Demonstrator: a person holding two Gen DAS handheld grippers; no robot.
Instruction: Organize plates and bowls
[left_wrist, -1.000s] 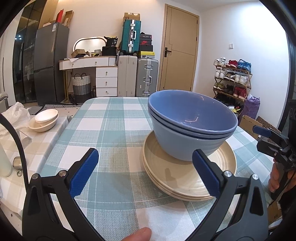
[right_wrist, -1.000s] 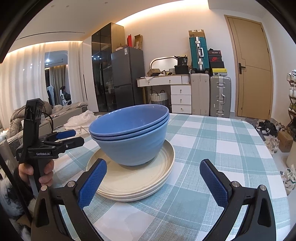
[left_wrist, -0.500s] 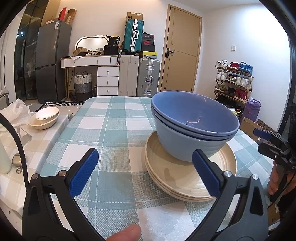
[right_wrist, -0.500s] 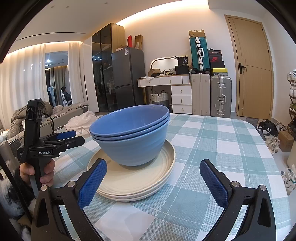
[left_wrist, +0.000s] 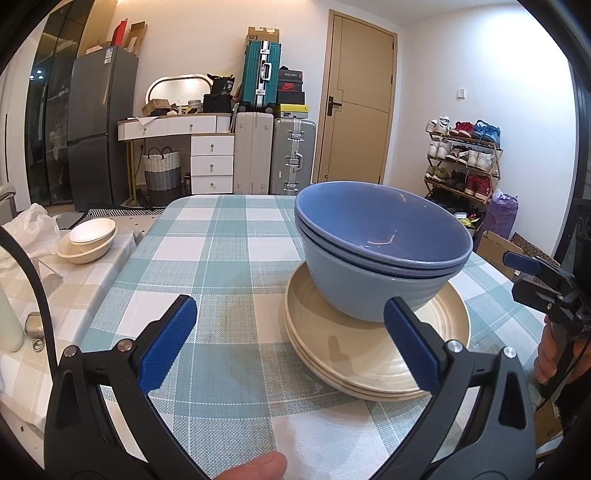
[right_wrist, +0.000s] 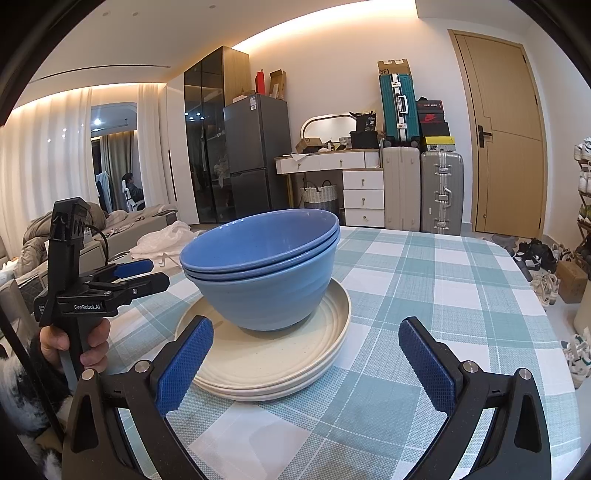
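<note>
Nested blue bowls stand upright on a stack of cream plates in the middle of the checked table. My left gripper is open and holds nothing, near the table's front edge just short of the plates. My right gripper is also open, a little back from the plates' other side. Each gripper appears in the other's view, the left gripper and the right gripper, held in a person's hand.
Cream bowls nested together sit on a lower side table at the left, beside a white plastic bag. Suitcases, a dresser and a door stand behind the table. A shoe rack is at the right.
Both grippers have barely shifted; the left wrist view has drifted slightly, so the bowls sit a touch further right. Bowls and plates have not moved.
</note>
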